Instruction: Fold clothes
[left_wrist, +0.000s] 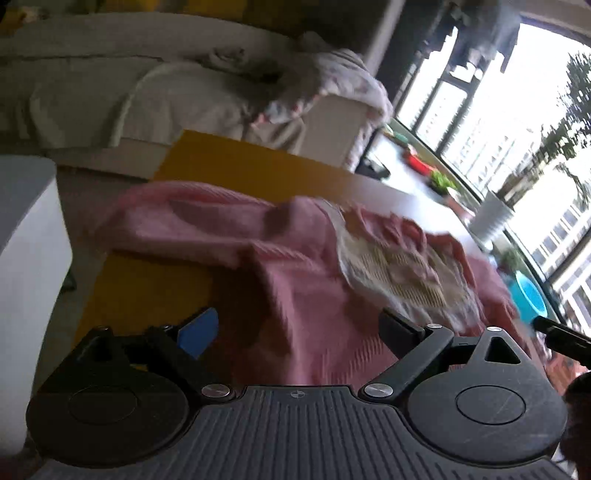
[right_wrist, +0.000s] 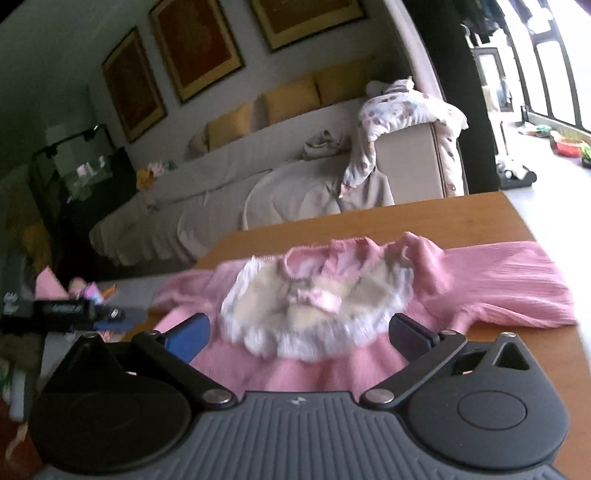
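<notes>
A pink knit sweater (left_wrist: 295, 280) with a white and cream frilled collar (left_wrist: 399, 269) lies spread on a wooden table (left_wrist: 236, 162). In the right wrist view the sweater (right_wrist: 498, 280) lies with its sleeves stretched left and right and the collar (right_wrist: 314, 310) in the middle. My left gripper (left_wrist: 299, 328) is open, held just above the sweater's body. My right gripper (right_wrist: 299, 332) is open, held above the sweater's lower front, below the collar. Neither holds anything. The other gripper shows at the right edge of the left wrist view (left_wrist: 561, 338) and at the left edge of the right wrist view (right_wrist: 55, 314).
A beige sofa (right_wrist: 240, 173) with yellow cushions and draped clothes stands beyond the table. A patterned garment (right_wrist: 399, 110) hangs over its armrest. A white box (left_wrist: 26, 258) stands at the left. Windows, plants and a blue bowl (left_wrist: 530, 295) lie to the right.
</notes>
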